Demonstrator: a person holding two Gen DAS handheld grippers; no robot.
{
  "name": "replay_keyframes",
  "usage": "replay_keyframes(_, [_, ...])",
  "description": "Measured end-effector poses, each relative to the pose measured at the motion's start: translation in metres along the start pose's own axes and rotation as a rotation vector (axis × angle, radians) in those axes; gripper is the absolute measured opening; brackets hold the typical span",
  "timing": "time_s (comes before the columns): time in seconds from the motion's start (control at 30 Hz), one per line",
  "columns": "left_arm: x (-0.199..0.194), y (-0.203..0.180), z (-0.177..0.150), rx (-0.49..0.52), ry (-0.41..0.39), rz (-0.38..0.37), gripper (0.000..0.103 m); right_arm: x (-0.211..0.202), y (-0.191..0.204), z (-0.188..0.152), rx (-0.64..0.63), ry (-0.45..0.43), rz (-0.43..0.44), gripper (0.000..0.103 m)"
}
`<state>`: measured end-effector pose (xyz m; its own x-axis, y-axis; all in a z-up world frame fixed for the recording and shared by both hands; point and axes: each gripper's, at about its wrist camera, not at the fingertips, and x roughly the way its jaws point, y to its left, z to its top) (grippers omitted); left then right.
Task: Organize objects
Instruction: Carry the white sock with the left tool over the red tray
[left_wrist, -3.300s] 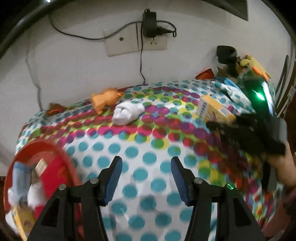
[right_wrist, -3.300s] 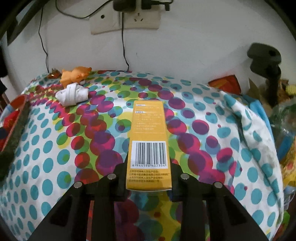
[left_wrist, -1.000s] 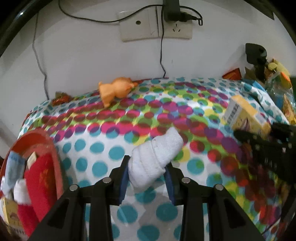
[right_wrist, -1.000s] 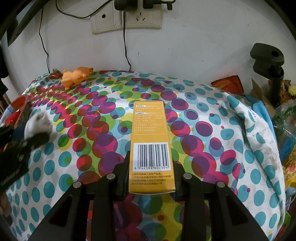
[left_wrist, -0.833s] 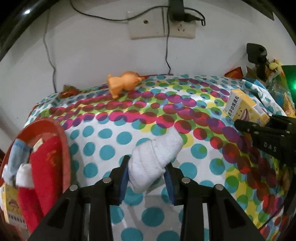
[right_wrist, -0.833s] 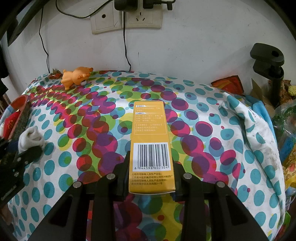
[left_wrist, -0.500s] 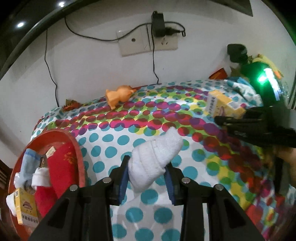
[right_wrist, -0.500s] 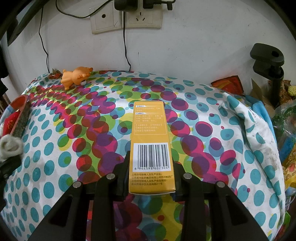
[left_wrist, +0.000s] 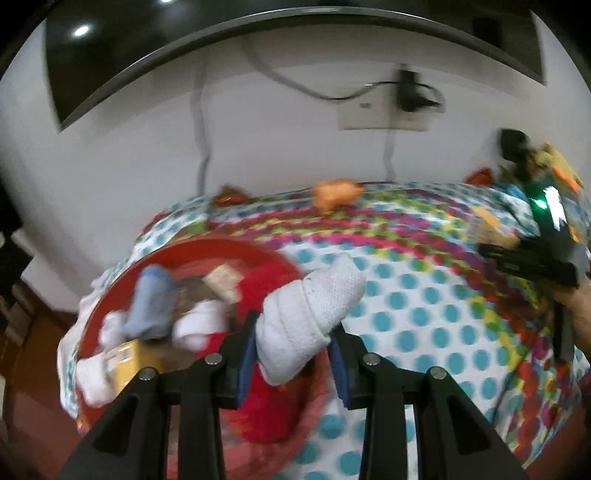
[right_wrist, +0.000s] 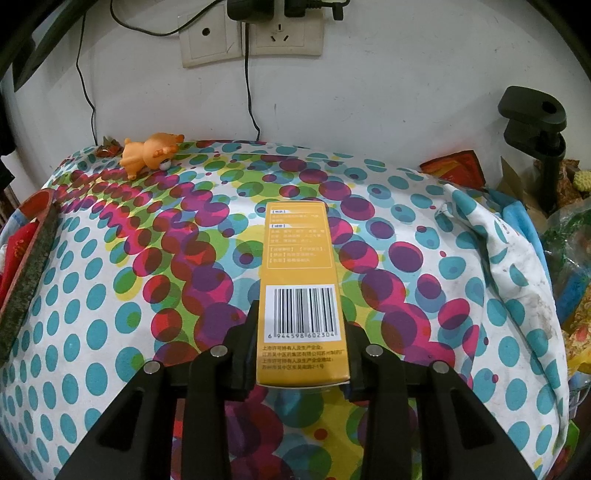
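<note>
My left gripper (left_wrist: 293, 350) is shut on a rolled white sock (left_wrist: 310, 314) and holds it above the near right part of a round red tray (left_wrist: 207, 251). The tray holds a blue sock (left_wrist: 151, 302), white socks, a red item and small yellow boxes. My right gripper (right_wrist: 301, 343) is shut on a yellow box with a barcode (right_wrist: 299, 280), held just over the dotted tablecloth (right_wrist: 110, 295). The right gripper and its box also show at the right edge of the left wrist view (left_wrist: 517, 254). An orange toy animal (right_wrist: 151, 153) lies at the table's far edge.
A wall with sockets and cables (right_wrist: 251, 37) stands behind the table. A black clamp stand (right_wrist: 535, 122), a red packet (right_wrist: 456, 170) and a pile of bags lie at the right. The red tray's edge (right_wrist: 26, 266) shows at the left of the right wrist view.
My left gripper has swung left with the white sock, from over the tablecloth to over the red tray. The right gripper and its yellow box have not moved.
</note>
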<state>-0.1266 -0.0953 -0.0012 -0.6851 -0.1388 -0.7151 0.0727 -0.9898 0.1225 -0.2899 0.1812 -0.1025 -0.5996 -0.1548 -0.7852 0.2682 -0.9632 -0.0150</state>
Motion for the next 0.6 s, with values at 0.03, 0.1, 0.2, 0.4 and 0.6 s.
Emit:
replay_keyframes(0.03, [0.0,0.016,-0.002,-0.035,0.008,0.008,0.035,0.0,0.0,0.0,0.0,0.0,0.001,0.032])
replay_keyframes(0.1, [0.001,0.037,-0.005,-0.071,0.006,0.039,0.035,-0.001,0.0,0.0,-0.001,0.0,-0.001,0.032])
replay_keyframes(0.2, [0.006,0.064,-0.012,-0.104,0.026,0.081,0.035,0.0,0.0,0.001,-0.001,0.0,-0.001,0.032])
replay_keyframes(0.4, [0.022,0.098,-0.029,-0.152,0.069,0.113,0.035,0.0,0.0,0.001,-0.001,0.001,0.0,0.032])
replay_keyframes(0.6, [0.036,0.112,-0.041,-0.175,0.093,0.106,0.037,0.001,-0.001,0.002,-0.003,0.001,-0.007,0.034])
